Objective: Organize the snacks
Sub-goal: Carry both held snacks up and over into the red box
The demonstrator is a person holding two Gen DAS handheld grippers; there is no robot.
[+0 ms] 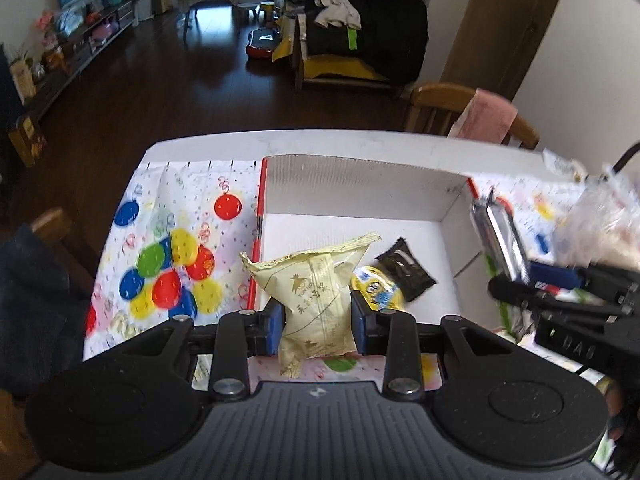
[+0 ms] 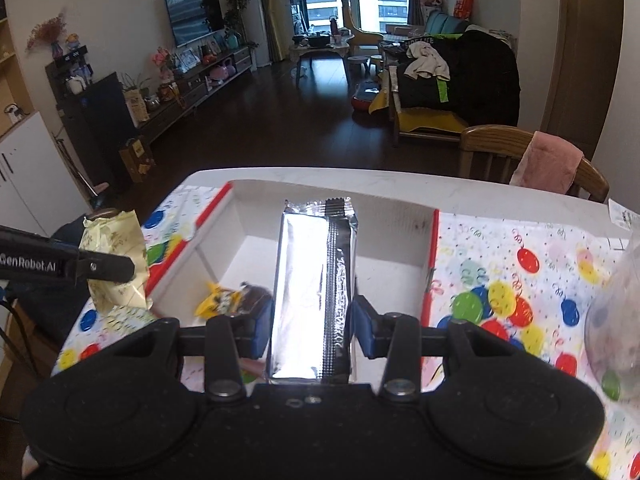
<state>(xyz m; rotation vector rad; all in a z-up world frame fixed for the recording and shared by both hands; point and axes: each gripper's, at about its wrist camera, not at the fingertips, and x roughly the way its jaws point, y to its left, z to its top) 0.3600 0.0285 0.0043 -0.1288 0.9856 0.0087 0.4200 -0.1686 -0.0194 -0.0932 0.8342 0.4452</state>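
Inside box [image 1: 352,184]: two snacks; left tool [image 1: 316,320] grips yellow packet [image 1: 316,292], right tool [image 2: 310,328] silver packet [image 2: 310,280].

Both wrist cameras look forward from close above the shared white box [image 1: 360,184], facing the living room.

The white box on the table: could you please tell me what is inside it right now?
Inside the white box lie a yellow snack and a small black packet. The pale packet in the left gripper covers part of the floor, so more could be hidden.
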